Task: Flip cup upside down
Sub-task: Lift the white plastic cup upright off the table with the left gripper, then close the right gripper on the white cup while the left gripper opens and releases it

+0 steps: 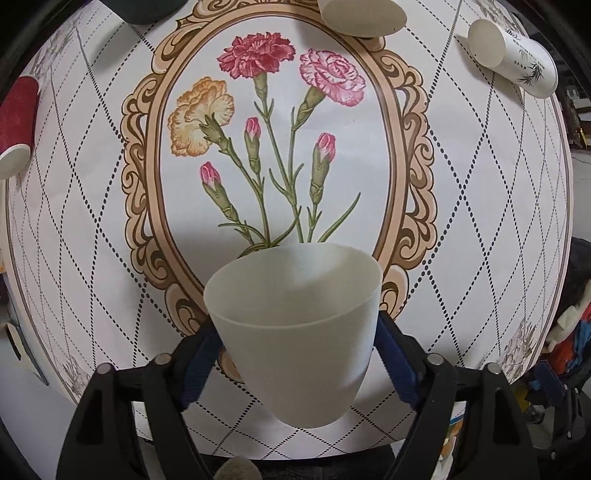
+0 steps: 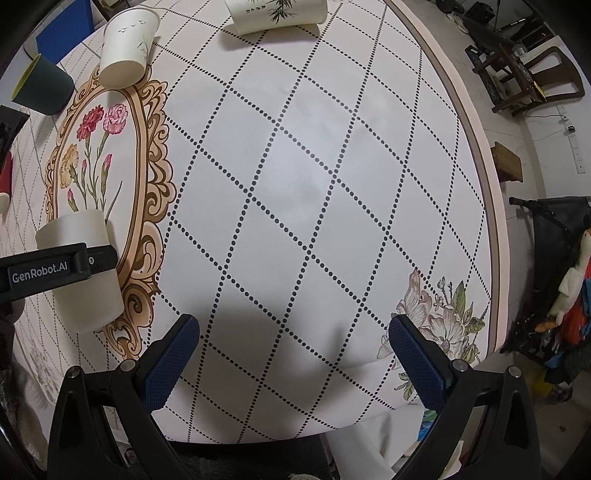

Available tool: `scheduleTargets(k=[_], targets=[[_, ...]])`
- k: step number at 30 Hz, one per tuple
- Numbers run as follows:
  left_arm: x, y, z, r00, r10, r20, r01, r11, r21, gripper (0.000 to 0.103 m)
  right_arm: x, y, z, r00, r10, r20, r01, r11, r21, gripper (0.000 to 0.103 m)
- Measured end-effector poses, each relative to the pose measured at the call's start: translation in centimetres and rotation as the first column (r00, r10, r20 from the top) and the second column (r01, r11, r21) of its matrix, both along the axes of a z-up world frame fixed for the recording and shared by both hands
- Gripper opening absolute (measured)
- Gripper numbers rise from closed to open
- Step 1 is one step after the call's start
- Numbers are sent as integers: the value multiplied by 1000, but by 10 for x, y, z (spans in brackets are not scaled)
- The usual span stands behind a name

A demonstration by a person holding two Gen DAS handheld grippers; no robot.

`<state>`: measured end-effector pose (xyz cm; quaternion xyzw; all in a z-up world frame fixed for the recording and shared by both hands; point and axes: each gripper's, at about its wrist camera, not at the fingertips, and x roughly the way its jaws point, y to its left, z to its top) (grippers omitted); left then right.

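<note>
A frosted white plastic cup (image 1: 295, 332) is gripped at its sides between the blue pads of my left gripper (image 1: 297, 354). The cup is upright, mouth up, near the table's front edge over the flower frame print. It also shows in the right wrist view (image 2: 83, 273), with the left gripper's black finger (image 2: 55, 269) across its side. My right gripper (image 2: 293, 365) is open and empty, above the dotted tablecloth (image 2: 295, 184) to the right of the cup.
Other cups stand around the table: a red one (image 1: 16, 122) at the left, a dark one (image 2: 42, 86), a white one upside down (image 2: 125, 48), another white one (image 2: 277, 14) at the back. The table's right edge (image 2: 491, 221) curves by chairs and clutter.
</note>
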<state>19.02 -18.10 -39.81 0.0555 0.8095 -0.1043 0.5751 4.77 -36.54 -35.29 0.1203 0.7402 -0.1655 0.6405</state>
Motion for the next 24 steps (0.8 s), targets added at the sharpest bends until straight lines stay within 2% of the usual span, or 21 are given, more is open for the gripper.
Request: scheduleTargets(k=[2,8,11,15,17,19,24], targets=[[5,2,7,1000,8,8,-8,1000,-6,90,-1,-1,0,1000,-1,1,1,1000,-1,103],[8,-9,30,999,23,46,-21,999,-32,90,-1,-2,6,1000,-7,13,7,1000,5,103],[8,-6,52,995,39,87,-34,998,-56,90,0,-1,12,1000,-9,27,9,1000,18,103],[0,19,89,983,87,160,-77,995,-71,90,0,6,24,998,16,53,-18,999,48,103],[-4,34,97,976,108,188,-97,993,-64,90,3,12,29,997,25,72,-30,997,76,103],[-14,58,105,966,140,217,-133,990,-46,90,6,20,31,996,39,82,-47,994,98,103],[-26,119,101,942,197,273,-213,976,32,90,20,54,32,988,94,122,-114,980,161,103]])
